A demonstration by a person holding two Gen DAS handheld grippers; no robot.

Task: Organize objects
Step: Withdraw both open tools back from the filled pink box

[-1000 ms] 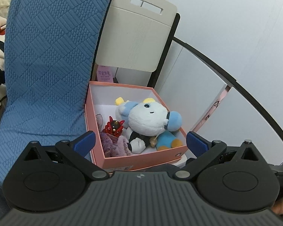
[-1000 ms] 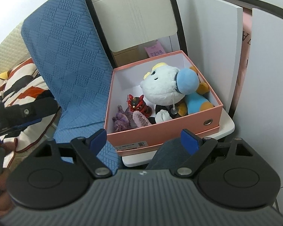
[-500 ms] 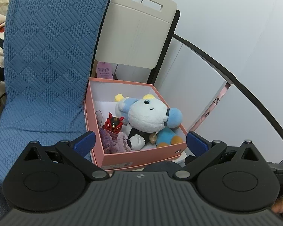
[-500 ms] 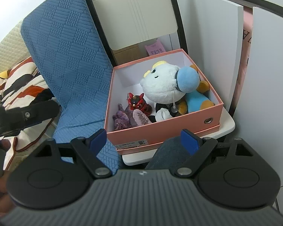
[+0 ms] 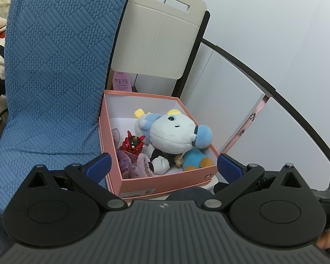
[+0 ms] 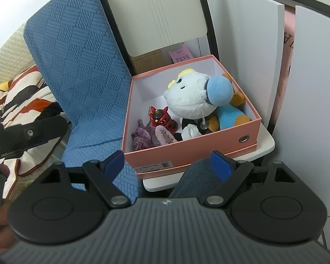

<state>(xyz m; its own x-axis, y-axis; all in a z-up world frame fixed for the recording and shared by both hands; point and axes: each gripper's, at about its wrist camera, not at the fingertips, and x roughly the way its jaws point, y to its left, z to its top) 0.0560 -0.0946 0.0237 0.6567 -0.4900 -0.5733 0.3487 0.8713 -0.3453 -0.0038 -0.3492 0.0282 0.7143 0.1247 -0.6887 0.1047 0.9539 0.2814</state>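
The left gripper [image 5: 162,167] stands spread wide with nothing between its blue pads, and the right gripper [image 6: 167,162] likewise gapes empty; both hang short of the pink box [image 5: 165,181], touching none of it; the box sits on a small white stand [image 6: 265,148], just beside a blue quilted cushion [image 5: 55,77]; inside it lie a white plush with blue ears [image 6: 191,101], a red horned figurine [image 6: 161,117] and a purple fuzzy toy [image 6: 143,137], all within the walls; judged from that, the gathering looks largely done, since no loose toy shows outside the box; what remains, if anything, I cannot tell, perhaps tidying inside or closing it, though no lid shows; a person's denim knee [image 6: 198,176] sits below the stand; as to writing, a barcode sticker [image 6: 154,166] on the box front is too small to read; a pink tag [image 5: 121,81] behind the box bears Chinese characters, not legible with certainty; a pink strip [image 6: 290,35] at the right carries large dark letters, only partly shown
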